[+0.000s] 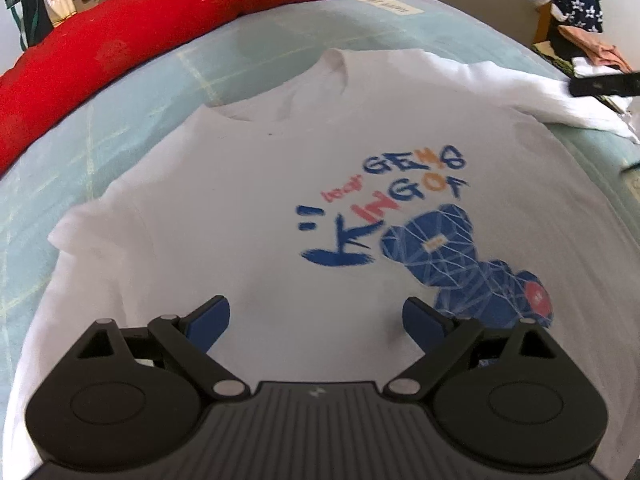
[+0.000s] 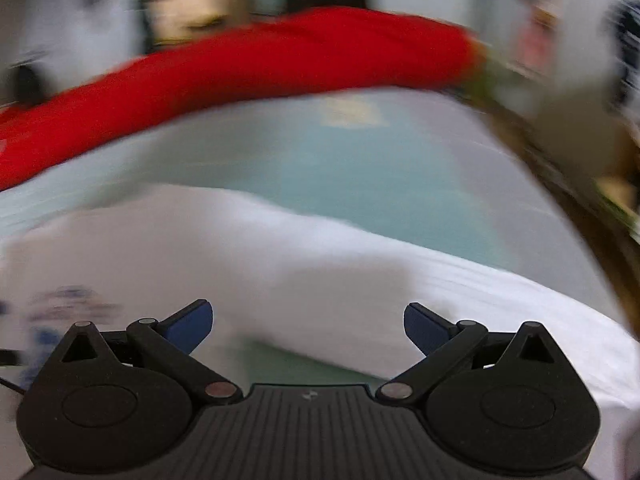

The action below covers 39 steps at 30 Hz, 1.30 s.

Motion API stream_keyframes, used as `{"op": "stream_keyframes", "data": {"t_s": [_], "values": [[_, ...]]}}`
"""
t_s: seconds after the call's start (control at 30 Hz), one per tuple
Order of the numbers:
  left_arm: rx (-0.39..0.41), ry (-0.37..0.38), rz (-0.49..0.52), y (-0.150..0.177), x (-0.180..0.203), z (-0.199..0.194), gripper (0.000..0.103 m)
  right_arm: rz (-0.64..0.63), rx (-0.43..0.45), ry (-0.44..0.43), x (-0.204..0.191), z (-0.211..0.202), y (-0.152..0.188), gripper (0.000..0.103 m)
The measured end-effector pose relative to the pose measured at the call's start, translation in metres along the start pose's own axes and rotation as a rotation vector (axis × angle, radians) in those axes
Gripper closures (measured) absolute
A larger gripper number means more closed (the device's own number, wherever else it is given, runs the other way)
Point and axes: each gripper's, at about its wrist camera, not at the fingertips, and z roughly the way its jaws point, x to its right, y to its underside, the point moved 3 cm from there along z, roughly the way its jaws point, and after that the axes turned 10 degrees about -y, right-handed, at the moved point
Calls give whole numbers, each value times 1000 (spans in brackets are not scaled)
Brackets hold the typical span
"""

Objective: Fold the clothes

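T-shirt (image 1: 248, 216) flat on bed (image 1: 120, 120) | both hand-held grippers apparently spread, empty

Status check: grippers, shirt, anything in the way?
Left gripper open, right gripper open, both empty. White printed T-shirt lying face-up on pale green bed sheet, unfolded. Nothing blocking.

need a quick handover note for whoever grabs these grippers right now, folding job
Left gripper: open, empty, over the lower front of the white t-shirt.
Right gripper: open, empty, by the shirt's edge; that view is blurred.
Shirt lies print-up on the pale green bed sheet, red blanket behind it.
Done: shirt mostly spread out.
Left: every fold; one sleeve looks bunched.
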Motion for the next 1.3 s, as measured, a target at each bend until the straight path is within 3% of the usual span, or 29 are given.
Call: {"op": "stream_keyframes", "data": {"t_s": [0.03,0.2,0.3,0.63,0.8,0.93,1.17,1.3], "values": [[14,5,-6,2,1,-2,10,-23,3,-65,-21,9,-1,0],[-5,25,-79,17,-2,-2,10,52,-74,-203,-71,60,25,0],[-3,46,-131,32,-3,-8,10,23,-114,-152,-72,71,45,0],[-31,73,-234,87,18,-47,10,-97,-146,-71,-84,73,53,0],[73,3,-282,77,-8,-53,11,-111,-126,-65,-86,73,57,0],[114,43,-345,61,-21,-40,12,-121,-112,-57,-87,73,60,0],[13,138,-456,92,-14,-38,11,-127,-105,-68,-86,73,60,0],[-30,121,-492,106,-33,-59,11,-128,-124,-77,-86,72,57,0]]}}
